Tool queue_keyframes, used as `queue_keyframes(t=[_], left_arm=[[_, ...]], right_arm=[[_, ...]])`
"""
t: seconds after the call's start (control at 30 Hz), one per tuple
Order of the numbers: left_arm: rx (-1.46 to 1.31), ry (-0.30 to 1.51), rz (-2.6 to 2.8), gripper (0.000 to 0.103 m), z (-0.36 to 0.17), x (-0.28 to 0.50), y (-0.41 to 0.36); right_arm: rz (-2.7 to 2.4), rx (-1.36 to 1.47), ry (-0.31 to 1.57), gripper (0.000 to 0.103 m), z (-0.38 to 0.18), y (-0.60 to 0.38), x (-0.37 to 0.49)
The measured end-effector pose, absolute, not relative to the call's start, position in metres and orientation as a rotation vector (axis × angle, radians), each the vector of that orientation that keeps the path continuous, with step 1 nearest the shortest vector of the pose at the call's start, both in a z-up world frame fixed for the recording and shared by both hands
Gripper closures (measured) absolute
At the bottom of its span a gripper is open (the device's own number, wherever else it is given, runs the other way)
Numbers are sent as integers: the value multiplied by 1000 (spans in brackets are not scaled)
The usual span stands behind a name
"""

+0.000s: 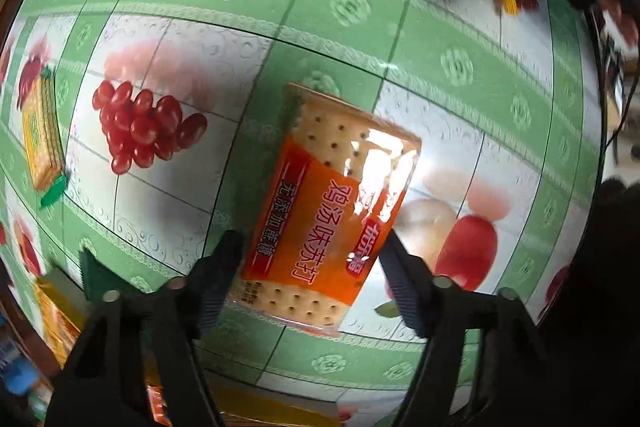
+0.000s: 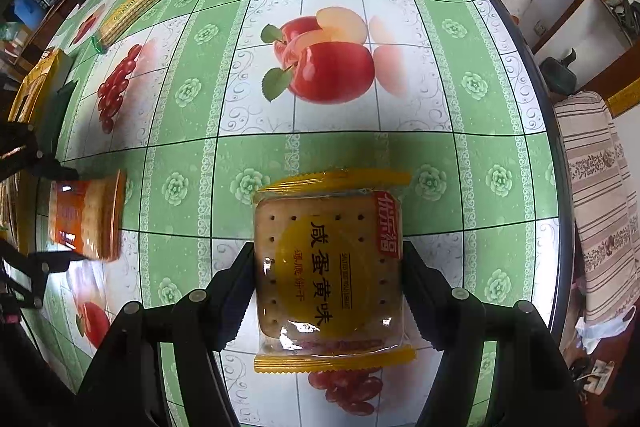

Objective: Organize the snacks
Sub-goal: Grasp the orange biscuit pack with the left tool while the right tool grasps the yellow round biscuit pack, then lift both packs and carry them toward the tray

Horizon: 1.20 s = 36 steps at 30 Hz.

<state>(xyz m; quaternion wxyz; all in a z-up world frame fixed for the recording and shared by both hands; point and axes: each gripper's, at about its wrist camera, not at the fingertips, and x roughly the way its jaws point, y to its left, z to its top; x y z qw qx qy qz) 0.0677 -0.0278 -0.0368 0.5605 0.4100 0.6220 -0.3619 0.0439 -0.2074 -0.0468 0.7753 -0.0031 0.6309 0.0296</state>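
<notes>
The bench [image 2: 500, 75] is covered by a green-and-white checked cloth printed with fruit; its big red apple print [image 2: 332, 71] serves as the landmark here. On the side of that apple nearer the right wrist camera lies the yellow cracker packet [image 2: 332, 267], a clear wrapper with yellow crimped ends holding a stack of square, dotted crackers. The right hand-held gripper [image 2: 328, 283] is clenched on it, both pads pressing the packet's two sides.

To the left of the apple and nearer that camera is the orange cracker packet [image 1: 328, 219], also clear-topped and showing pale dotted crackers inside. It sits between the jaws of the left hand-held gripper [image 1: 312, 267]; the right pad touches its edge and the left pad sits at its corner, so it looks grasped, though the blurred view leaves the firmness of the hold unclear.

Far left of the apple, toward the bench's far edge, lies a long yellow biscuit sleeve with green ends [image 2: 128, 11], full of biscuits. Beyond it at the left edge stands a yellow box [image 2: 36, 87], contents hidden.
</notes>
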Motion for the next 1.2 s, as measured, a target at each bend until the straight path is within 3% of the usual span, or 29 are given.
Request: queue_keyframes(t=[0.1, 0.2, 0.37, 0.43, 0.93, 1.2], left_arm=[[1024, 1490, -857, 1, -49, 62, -29], [974, 1503, -864, 0, -52, 68, -28], [869, 1441, -855, 14, -39, 80, -29], [861, 1420, -860, 42, -29, 75, -29], [712, 1364, -584, 43, -11, 43, -25], [300, 1390, -368, 44, -13, 33, 21]], right_arm=[[70, 3, 1367, 31, -46, -210, 42], [82, 19, 1357, 31, -43, -212, 42], [87, 27, 1352, 31, -42, -213, 40], [89, 32, 1349, 30, -43, -219, 42], [119, 91, 1329, 33, -40, -238, 36], [120, 106, 1326, 33, -36, -243, 27]])
